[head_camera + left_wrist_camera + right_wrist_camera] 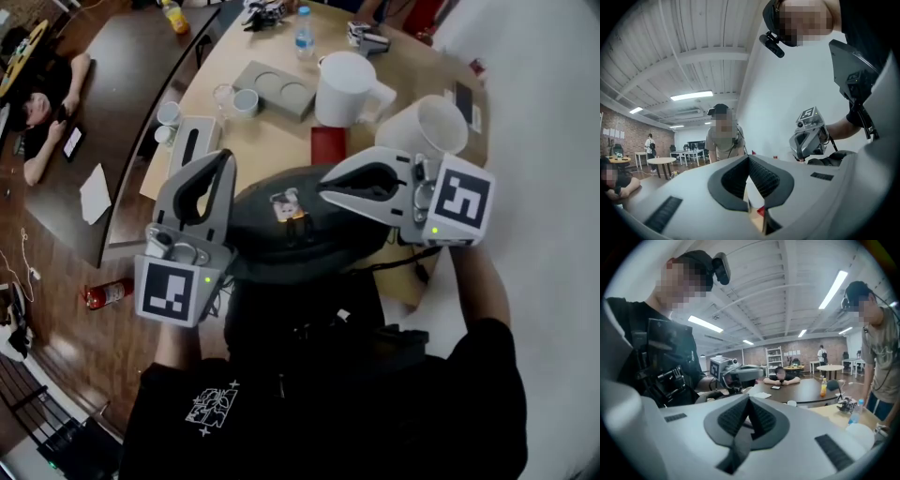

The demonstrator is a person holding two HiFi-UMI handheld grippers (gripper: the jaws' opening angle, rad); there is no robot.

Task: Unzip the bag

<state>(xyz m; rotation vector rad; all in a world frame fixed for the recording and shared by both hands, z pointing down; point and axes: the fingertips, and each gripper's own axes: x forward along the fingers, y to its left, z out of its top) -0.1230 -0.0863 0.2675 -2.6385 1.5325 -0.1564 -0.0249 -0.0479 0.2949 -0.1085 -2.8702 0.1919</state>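
Note:
A dark rounded bag [281, 246] lies at the near edge of the tan table [272, 150], with a small picture tag [286, 204] on top. My left gripper [225, 157] is at the bag's left end and points away from me; its jaws are shut with nothing between them [748, 157]. My right gripper [323, 190] hovers over the bag's right half and points left, slightly downward. It is also shut and empty [749, 398]. Each gripper view shows the other gripper, the right gripper [808, 136] and the left gripper [736, 373]. I cannot see the zipper.
Behind the bag are a red booklet [328, 145], a white pitcher [347, 89], a white bucket-like cup [427, 127], a grey tray [277, 89], a water bottle [305, 33] and a tissue box [194, 141]. A person [724, 140] stands across the table.

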